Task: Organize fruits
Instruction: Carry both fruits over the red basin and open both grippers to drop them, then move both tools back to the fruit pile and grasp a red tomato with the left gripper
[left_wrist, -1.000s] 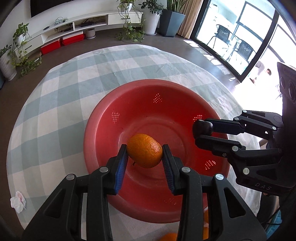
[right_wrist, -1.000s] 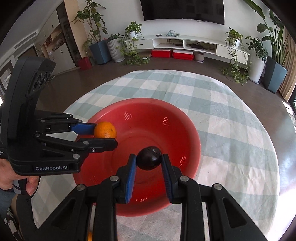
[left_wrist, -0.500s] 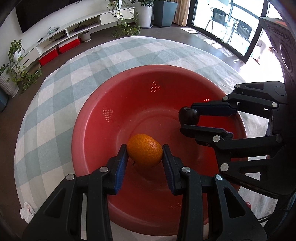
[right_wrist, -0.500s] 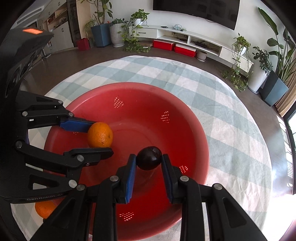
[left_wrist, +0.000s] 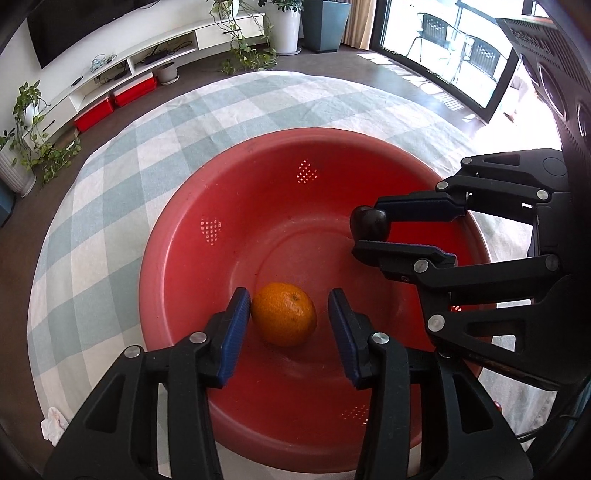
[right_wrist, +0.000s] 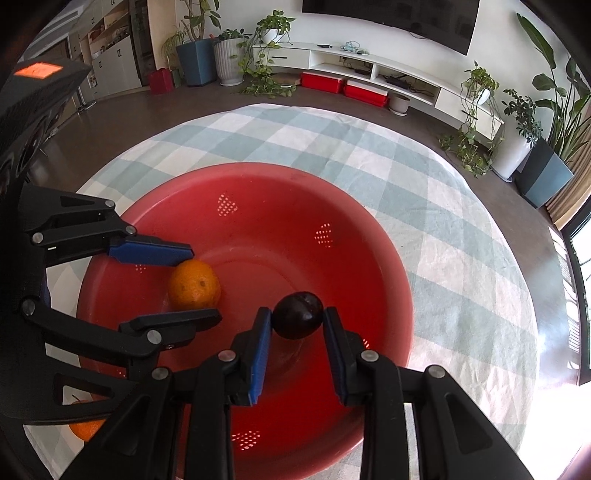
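In the left wrist view, our left claw (left_wrist: 290, 321) is opening; the orange (left_wrist: 284, 314) lies low centre in the red bowl (left_wrist: 236, 206), touching one pad only. In the right wrist view, our right claw (right_wrist: 297, 326) grips the dark plum (right_wrist: 298, 315) at lower centre.

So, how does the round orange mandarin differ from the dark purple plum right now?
The round orange mandarin is bigger and bright, with dimpled skin; the dark purple plum is smaller, smooth and glossy. The mandarin lies on the floor of the red plastic basin between the left gripper's opening jaws; the plum is clamped in the right gripper, above the floor. Both are within the basin's rim.
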